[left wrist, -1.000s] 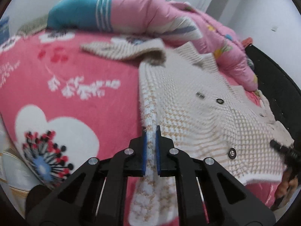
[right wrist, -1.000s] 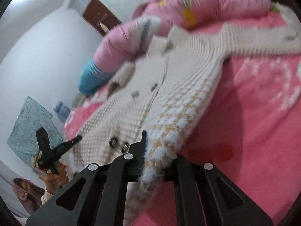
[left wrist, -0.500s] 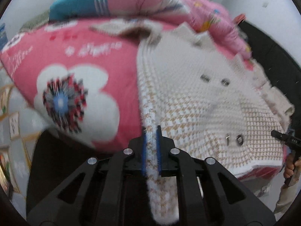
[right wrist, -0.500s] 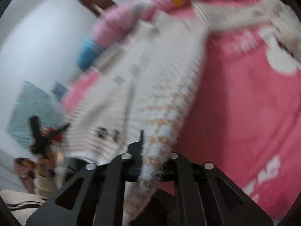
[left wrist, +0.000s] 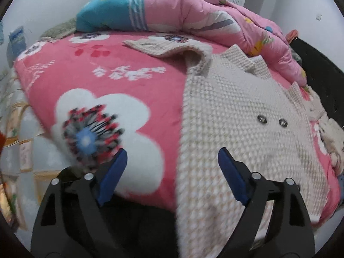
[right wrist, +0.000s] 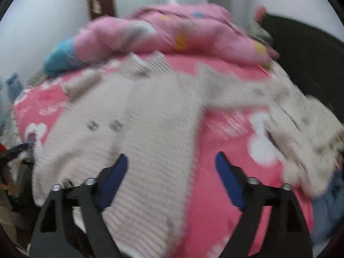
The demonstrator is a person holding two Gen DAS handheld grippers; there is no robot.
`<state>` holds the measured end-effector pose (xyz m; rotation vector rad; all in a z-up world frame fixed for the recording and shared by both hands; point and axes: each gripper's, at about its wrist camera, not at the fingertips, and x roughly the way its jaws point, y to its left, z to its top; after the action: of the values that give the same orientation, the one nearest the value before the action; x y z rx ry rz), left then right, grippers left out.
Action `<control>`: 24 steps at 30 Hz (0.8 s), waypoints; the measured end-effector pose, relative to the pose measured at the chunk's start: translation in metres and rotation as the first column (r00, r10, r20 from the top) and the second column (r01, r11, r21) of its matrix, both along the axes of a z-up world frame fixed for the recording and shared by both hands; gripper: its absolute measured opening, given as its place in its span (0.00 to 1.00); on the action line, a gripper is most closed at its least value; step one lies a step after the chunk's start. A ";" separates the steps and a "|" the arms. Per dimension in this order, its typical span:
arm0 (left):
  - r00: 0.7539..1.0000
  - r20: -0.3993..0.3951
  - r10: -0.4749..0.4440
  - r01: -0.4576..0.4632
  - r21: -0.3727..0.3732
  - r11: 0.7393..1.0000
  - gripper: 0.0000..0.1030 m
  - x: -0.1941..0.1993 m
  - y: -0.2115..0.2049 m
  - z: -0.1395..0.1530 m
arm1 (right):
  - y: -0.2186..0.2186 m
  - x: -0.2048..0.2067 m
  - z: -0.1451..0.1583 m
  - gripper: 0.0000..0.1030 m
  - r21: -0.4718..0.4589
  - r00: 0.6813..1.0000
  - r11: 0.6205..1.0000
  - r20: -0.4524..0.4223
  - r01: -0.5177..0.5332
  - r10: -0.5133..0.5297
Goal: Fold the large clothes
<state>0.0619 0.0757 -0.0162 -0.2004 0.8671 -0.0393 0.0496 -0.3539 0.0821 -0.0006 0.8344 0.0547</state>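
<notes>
A: Where is the cardigan?

B: The cream knitted cardigan (left wrist: 232, 116) lies spread flat on the bed, on the pink flowered blanket (left wrist: 120, 81). Its lower hem hangs over the bed's near edge. One sleeve (left wrist: 172, 49) stretches out towards the rolled pink quilt (left wrist: 193, 15) at the far side, and two metal snaps (left wrist: 272, 120) show on the front.

A: And the tongs?

B: Both pairs are opening at this moment. The left tongs (left wrist: 169, 161) stand wide, their blue pads (left wrist: 111, 178) well apart; the cardigan's side edge runs between them, but neither pad presses on it. The right tongs (right wrist: 171, 164) are just as wide, with the other side edge of the cardigan between the pads, untouched as far as the blur lets me see.

A: Anything else in the right view?

B: The other sleeve (right wrist: 279, 107) lies out to the right across the blanket, towards a dark bed frame (right wrist: 305, 49). That view is smeared, so fine detail is lost.
</notes>
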 end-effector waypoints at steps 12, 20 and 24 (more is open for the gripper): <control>0.992 -0.121 0.027 -0.035 -0.063 0.997 0.89 0.118 -0.008 -0.058 | 0.155 0.127 -0.073 0.90 0.025 0.960 0.965 -0.101 -0.260 0.261; 0.994 -0.111 0.008 -0.015 -0.058 0.998 0.93 0.127 -0.010 -0.071 | 0.192 0.180 -0.127 0.93 -0.048 0.949 0.965 -0.200 -0.257 0.243; 0.994 -0.110 0.001 -0.005 -0.028 1.000 0.93 0.128 -0.012 -0.071 | 0.202 0.178 -0.144 0.94 -0.147 0.949 0.951 -0.204 -0.274 0.242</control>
<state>0.1897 0.0641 -0.0872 -0.2323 0.9761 -0.0381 0.2274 -0.1521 -0.0619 -0.2736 1.0185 0.2325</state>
